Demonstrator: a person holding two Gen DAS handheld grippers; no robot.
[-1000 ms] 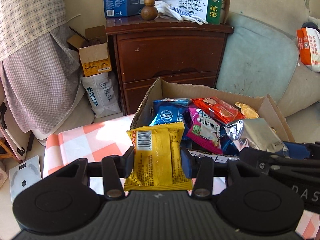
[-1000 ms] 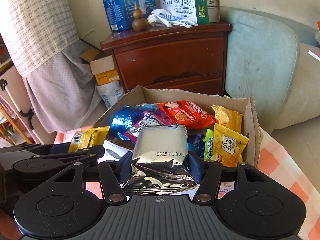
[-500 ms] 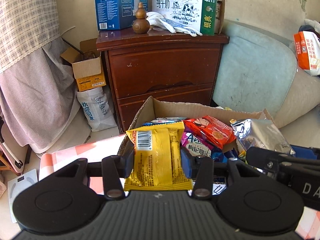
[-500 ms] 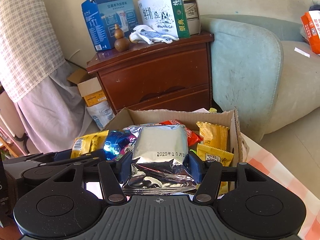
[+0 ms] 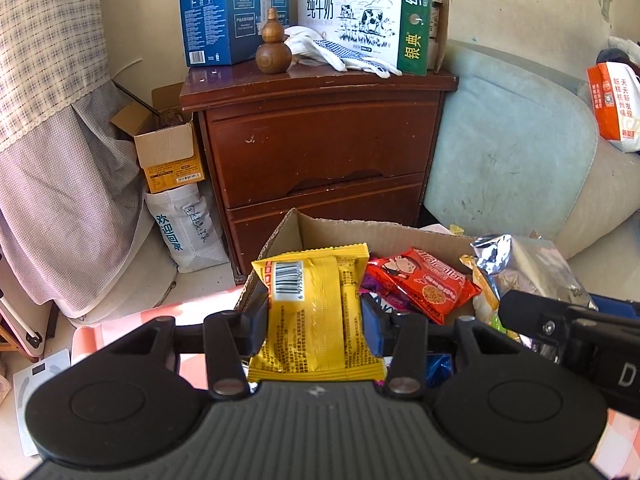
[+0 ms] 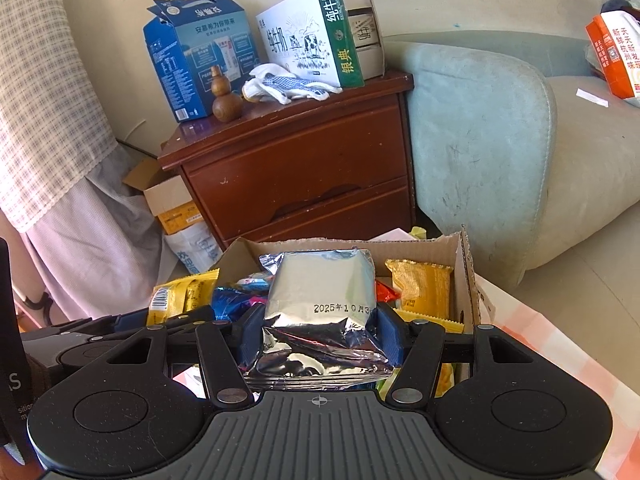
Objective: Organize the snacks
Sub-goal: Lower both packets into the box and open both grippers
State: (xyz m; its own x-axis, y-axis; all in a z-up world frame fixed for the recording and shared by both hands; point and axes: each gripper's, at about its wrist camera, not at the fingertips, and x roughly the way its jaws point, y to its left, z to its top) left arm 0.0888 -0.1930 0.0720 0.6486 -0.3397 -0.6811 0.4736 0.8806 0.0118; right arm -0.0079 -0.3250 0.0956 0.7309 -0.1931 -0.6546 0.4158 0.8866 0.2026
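yellow snack packet [image 5: 316,312] | clamped, left claw [image 5: 314,318] | above cardboard box [image 5: 384,232] near edge

The white milk carton [image 5: 360,12] on the wooden nightstand [image 5: 320,136] reads 纯牛奶 on its face and 银典 on its green end. The blue carton [image 6: 200,60] beside it reads 安慕希为你带来. The silver foil packet [image 6: 320,300] carries a stamped date, 2025年10月, its last figures hidden. The orange and white bag [image 5: 612,108] on the sofa shows 天天新发现. The yellow snack packet [image 5: 316,312] bears a barcode, digits too small to read.
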